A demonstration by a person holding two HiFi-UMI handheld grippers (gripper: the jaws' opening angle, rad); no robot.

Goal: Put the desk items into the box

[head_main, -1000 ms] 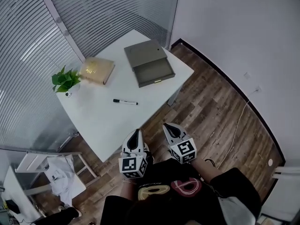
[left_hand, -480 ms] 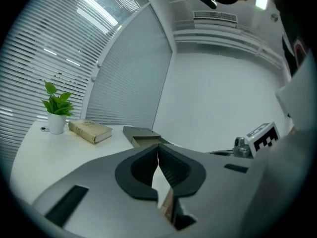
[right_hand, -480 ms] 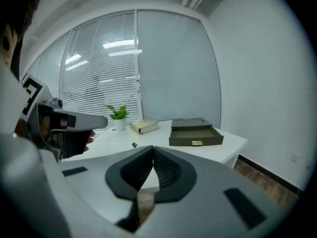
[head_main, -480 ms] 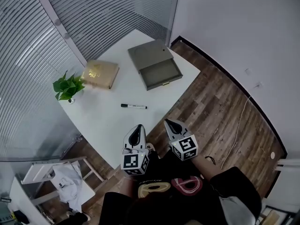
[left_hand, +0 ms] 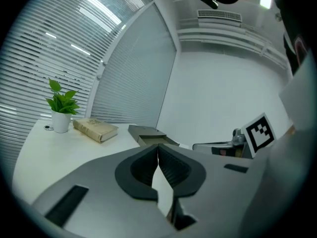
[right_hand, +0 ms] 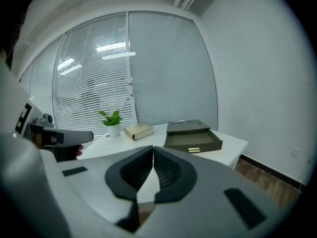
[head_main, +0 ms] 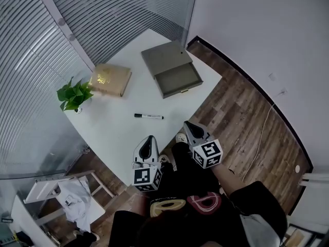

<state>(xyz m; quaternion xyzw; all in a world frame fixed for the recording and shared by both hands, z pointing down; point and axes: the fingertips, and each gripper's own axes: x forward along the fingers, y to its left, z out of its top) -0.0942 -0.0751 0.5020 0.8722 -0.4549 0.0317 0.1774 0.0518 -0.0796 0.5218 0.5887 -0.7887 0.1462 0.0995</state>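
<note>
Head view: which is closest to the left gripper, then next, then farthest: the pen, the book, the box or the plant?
1. pen, just ahead of the left gripper.
2. book, off to the left, and box, off to the right: too close to call.
3. plant, farthest left.

Bare white table [head_main: 113,133] lies open from its near edge to a black marker [head_main: 149,116] at mid-top. Behind it, 3 obstacles line the far side: a potted plant [head_main: 74,94], a tan book [head_main: 109,80] and a grey box [head_main: 172,68] with its drawer standing open.
</note>
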